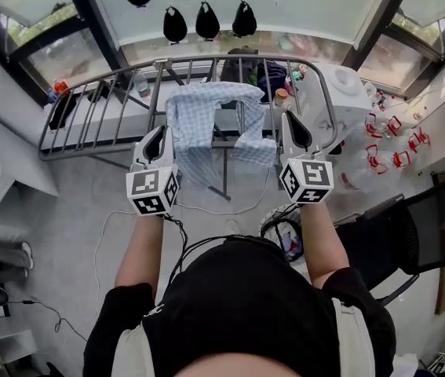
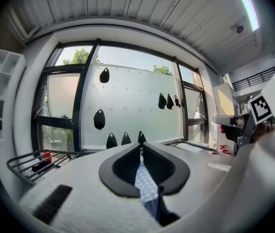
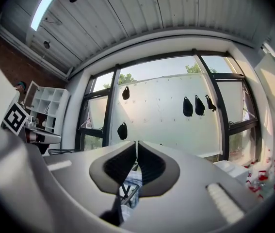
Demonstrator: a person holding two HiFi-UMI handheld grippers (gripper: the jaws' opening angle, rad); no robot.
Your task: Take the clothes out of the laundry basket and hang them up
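At the near edge of the rack [image 1: 89,148], left claw [image 1: 158,137] and right claw [image 1: 294,133] pinch the cloth [image 1: 198,116], so tug outward evenly imo.

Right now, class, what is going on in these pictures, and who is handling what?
A person is hanging laundry with tongs in each hand. A blue checked cloth lies draped over the metal drying rack. The left tongs are shut on a fold of it. The right tongs are shut too, beside its other edge; whether they pinch it is unclear.
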